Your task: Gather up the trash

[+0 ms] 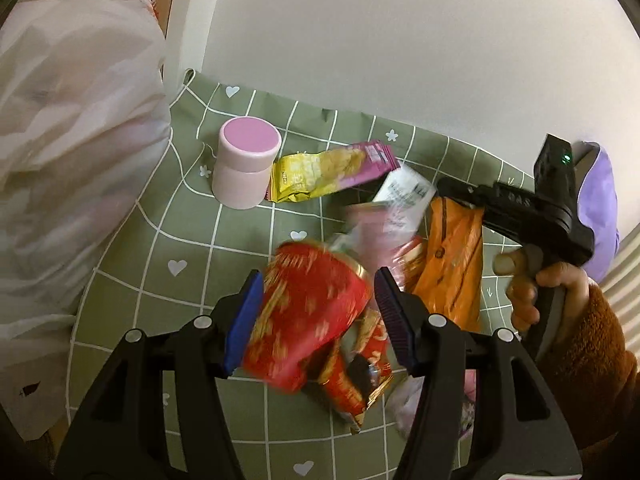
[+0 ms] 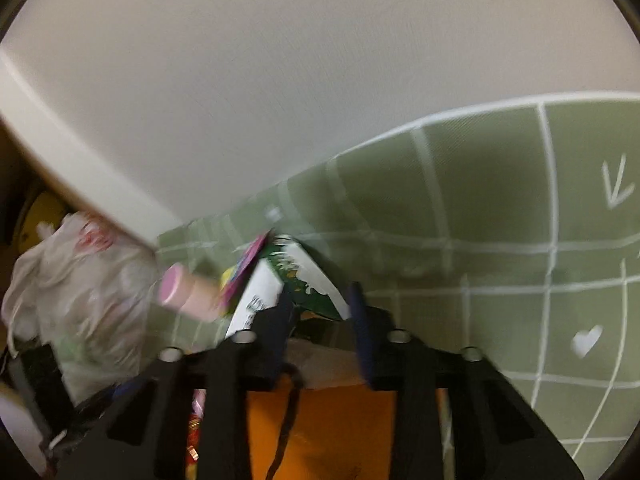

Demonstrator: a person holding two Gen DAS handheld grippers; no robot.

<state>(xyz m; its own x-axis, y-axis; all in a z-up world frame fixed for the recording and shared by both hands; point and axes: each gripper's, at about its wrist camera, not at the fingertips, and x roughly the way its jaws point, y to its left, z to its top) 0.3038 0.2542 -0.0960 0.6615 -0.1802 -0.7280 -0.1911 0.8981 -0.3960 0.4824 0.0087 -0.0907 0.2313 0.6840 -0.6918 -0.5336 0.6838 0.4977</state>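
My left gripper (image 1: 318, 302) is shut on a crumpled red snack wrapper (image 1: 308, 316) and holds it above the green checked tablecloth (image 1: 192, 240). More wrappers lie in a pile beyond it: a yellow and pink one (image 1: 332, 170), a white and pink one (image 1: 394, 208), an orange one (image 1: 452, 264) and a red one (image 1: 356, 384). My right gripper (image 2: 318, 300) is shut on a white and green carton-like wrapper (image 2: 296, 280); it also shows in the left wrist view (image 1: 520, 208) at the right, over the orange wrapper (image 2: 328, 432).
A white plastic bag (image 1: 72, 160) bulges at the left edge of the table; it also shows in the right wrist view (image 2: 80, 300). A pink lidded jar (image 1: 246, 162) stands near the back left. A pale wall runs behind. A purple object (image 1: 600, 208) sits at far right.
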